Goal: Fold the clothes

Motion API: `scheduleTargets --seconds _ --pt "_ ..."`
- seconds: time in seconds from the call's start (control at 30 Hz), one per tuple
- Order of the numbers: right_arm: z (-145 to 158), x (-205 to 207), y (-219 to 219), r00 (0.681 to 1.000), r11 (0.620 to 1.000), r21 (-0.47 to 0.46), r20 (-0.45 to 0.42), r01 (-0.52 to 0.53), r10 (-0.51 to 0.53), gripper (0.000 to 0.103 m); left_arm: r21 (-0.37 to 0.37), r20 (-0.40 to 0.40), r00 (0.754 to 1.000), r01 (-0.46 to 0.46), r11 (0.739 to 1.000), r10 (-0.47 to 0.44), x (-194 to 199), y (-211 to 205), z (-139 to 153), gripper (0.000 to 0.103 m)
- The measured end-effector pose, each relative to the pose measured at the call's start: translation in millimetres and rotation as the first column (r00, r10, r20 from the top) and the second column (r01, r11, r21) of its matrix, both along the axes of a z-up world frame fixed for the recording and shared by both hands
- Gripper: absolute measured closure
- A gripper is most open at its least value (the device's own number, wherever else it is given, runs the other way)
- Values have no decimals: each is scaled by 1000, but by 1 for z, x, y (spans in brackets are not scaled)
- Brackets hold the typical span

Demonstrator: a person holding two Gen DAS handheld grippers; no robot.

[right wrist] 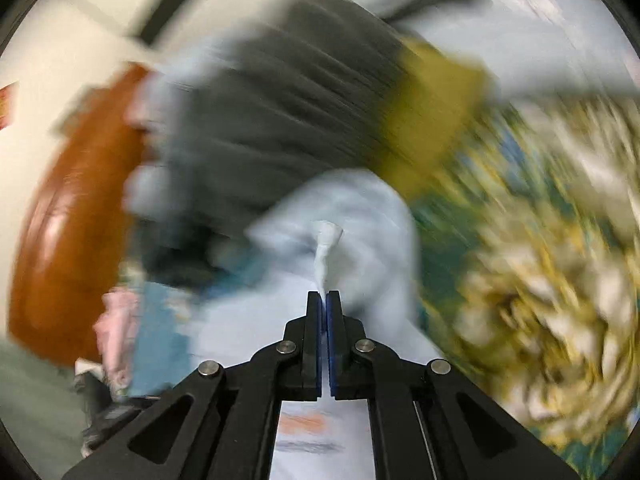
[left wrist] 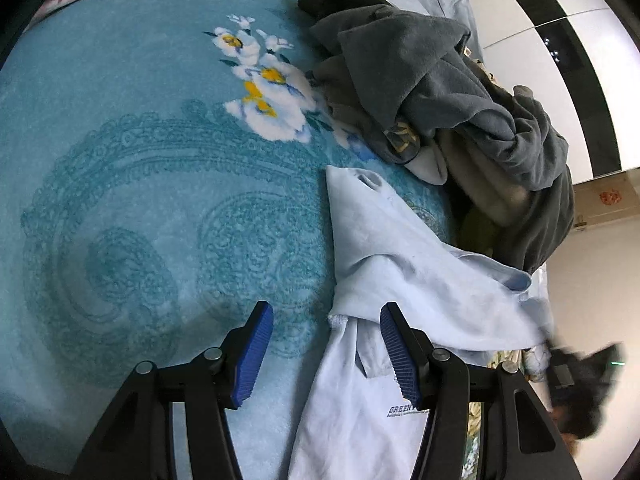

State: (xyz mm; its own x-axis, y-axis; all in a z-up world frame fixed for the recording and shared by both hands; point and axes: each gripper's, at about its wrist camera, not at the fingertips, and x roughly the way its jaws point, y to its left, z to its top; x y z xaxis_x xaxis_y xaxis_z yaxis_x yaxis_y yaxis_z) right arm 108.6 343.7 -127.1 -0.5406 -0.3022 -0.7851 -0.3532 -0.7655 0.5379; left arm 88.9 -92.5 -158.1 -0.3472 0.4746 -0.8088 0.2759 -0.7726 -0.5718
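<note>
Right wrist — blurred — jaws clamping pale blue garment [right wrist: 326,248].

Even soft indoor light, left wrist view sharp, right wrist view motion-smeared, fisheye-curved edges

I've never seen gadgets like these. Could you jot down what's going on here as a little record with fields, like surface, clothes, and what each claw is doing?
surface: teal blanket with a white and yellow flower print
garment in work: pale blue shirt, partly spread on the blanket
waiting pile: dark grey clothes heaped beyond the shirt
left gripper: open, holding nothing, one finger over the shirt's edge
right gripper: shut on a pinch of the pale blue shirt
right view: heavily blurred
</note>
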Motion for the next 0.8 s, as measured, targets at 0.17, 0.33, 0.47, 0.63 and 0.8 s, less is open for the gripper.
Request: scheduleTargets --seconds 0.17,0.33,0.47,0.63,0.8 --pt "-13 21 23 994 995 -15 30 101 -101 98 14 10 1000 -18 1000 18 2 -2 -3 43" --pt "1 21 47 993 993 14 3 117 -117 85 28 39 999 -5 1000 4 -5 1 -11 43" --pt "2 3 53 999 998 -35 -26 47 -48 53 65 64 997 -53 996 49 -17 -3 -21 43" --pt "-8 -32 35 999 997 52 15 -53 52 52 152 79 991 -117 981 106 -41 2 -30 43" --pt "-10 -47 37 998 996 62 20 -59 58 52 59 75 994 -83 995 78 -74 15 -31 43"
